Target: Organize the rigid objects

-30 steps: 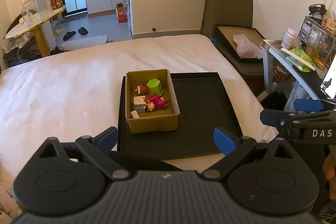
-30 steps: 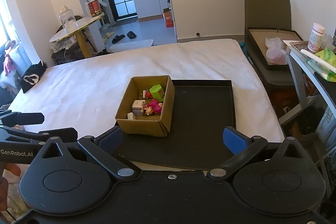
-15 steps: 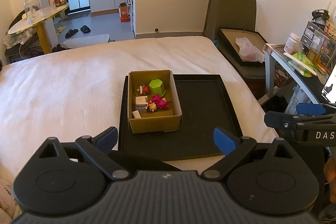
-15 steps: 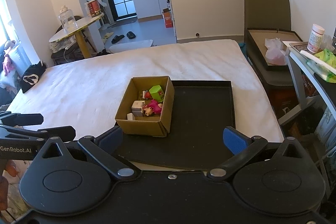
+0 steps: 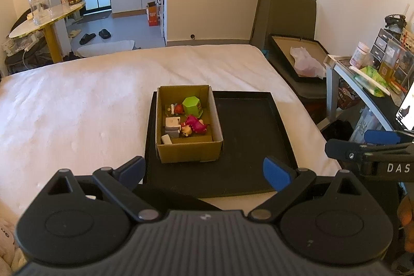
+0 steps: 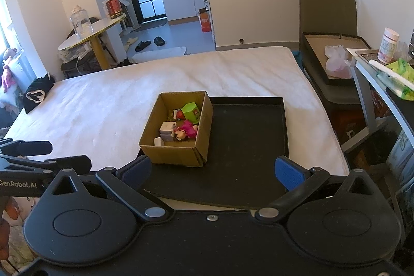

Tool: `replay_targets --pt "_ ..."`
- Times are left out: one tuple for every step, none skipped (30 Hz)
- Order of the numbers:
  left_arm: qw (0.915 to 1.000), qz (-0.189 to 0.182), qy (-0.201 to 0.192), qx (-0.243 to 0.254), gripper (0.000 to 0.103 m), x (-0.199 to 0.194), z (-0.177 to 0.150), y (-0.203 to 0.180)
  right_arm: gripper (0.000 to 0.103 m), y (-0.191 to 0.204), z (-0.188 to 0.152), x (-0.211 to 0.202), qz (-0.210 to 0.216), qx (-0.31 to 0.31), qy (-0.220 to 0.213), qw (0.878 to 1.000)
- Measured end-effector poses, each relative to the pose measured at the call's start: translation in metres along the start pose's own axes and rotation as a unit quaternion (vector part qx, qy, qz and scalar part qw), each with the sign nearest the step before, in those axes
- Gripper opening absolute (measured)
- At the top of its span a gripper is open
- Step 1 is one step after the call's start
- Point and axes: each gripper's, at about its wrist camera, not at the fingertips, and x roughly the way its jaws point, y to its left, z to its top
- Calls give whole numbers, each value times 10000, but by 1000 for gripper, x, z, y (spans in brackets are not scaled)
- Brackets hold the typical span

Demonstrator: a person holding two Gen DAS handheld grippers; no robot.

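Two handheld grippers hovered with jaws spread wide and empty, facing a box of small toys on a tray.

The left gripper (image 5: 204, 171) and the right gripper (image 6: 213, 171) each held their blue-tipped fingers far apart, gripping nothing. Ahead of both, between their fingertips, an open cardboard box (image 5: 189, 153) sat on the left part of a black tray (image 5: 253, 136), which lay on a white bed (image 5: 77, 115). Inside the box were a green block (image 5: 191, 106) at the far end, a pink doll (image 5: 194, 125) nearer, a grey-and-white block (image 5: 172, 125) to its left, and a small red toy (image 5: 178, 108) beside the green block. The tray's right part was bare.
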Motion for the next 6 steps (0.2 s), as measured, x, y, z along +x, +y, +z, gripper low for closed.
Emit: replay_targets --pt "10000 23 -9 23 97 0 0 -1 103 -1 0 1 2 9 14 10000" --pt "10000 33 -6 34 97 1 -1 -1 103 -1 0 2 4 23 31 10000" --pt "10000 25 5 34 97 1 -1 -1 103 -1 0 3 6 34 43 10000" --pt "10000 0 18 24 97 2 -1 -1 103 -2 0 4 7 43 50 10000" --pt "10000 -35 38 11 97 3 -1 -1 103 -1 -1 5 2 49 56 10000" --pt "10000 -63 61 -1 97 4 -1 0 103 -1 -1 6 -4 55 69 10000"
